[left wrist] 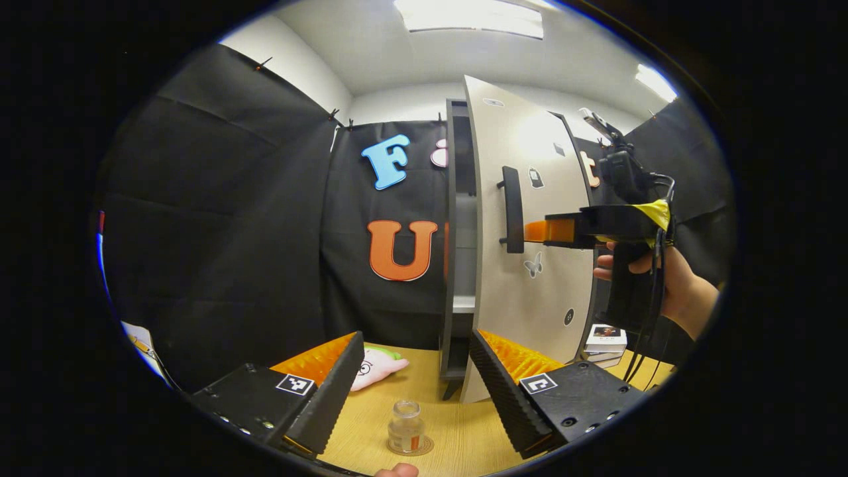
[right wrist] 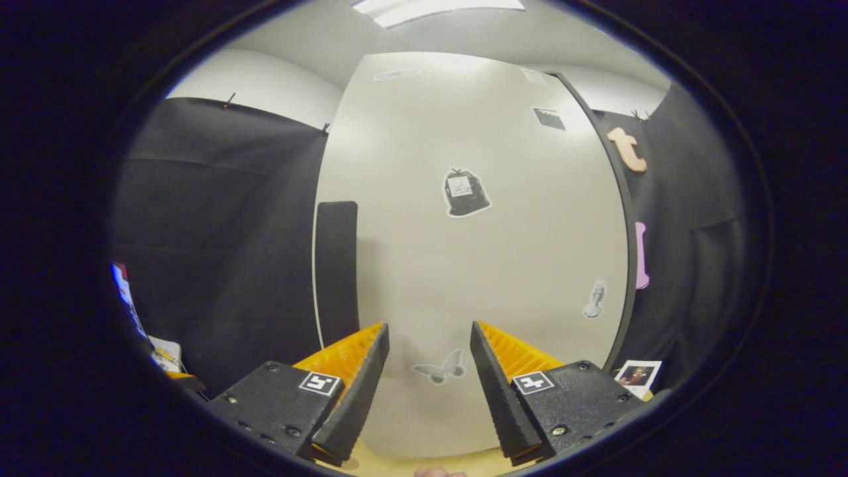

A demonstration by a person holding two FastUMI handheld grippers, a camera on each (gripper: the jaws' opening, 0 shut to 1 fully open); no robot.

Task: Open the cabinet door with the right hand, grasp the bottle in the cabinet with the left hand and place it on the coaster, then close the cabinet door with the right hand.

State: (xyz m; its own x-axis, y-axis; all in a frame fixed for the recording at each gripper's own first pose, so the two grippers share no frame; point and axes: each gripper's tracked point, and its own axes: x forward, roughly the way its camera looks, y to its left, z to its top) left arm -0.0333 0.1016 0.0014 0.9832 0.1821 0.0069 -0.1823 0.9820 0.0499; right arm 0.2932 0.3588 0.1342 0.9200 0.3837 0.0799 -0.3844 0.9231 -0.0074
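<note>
bottle [left wrist: 405, 427] upright on coaster [left wrist: 424, 448], table [left wrist: 464, 430], cabinet door [left wrist: 530, 265] ajar, handle [left wrist: 512, 209] vertical, left claw [left wrist: 415, 391] and right claw [right wrist: 429, 391] both wide open, empty

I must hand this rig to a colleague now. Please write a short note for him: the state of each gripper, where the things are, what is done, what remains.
Left gripper: open, holds nothing, above the table.
Right gripper: open, holds nothing, facing the outer face of the cabinet door, close to its handle.
The bottle stands upright on the coaster, on the table in front of the cabinet.
Done: door opened, bottle placed on the coaster.
Left: the door is still partly open; close it with the right gripper.
</note>
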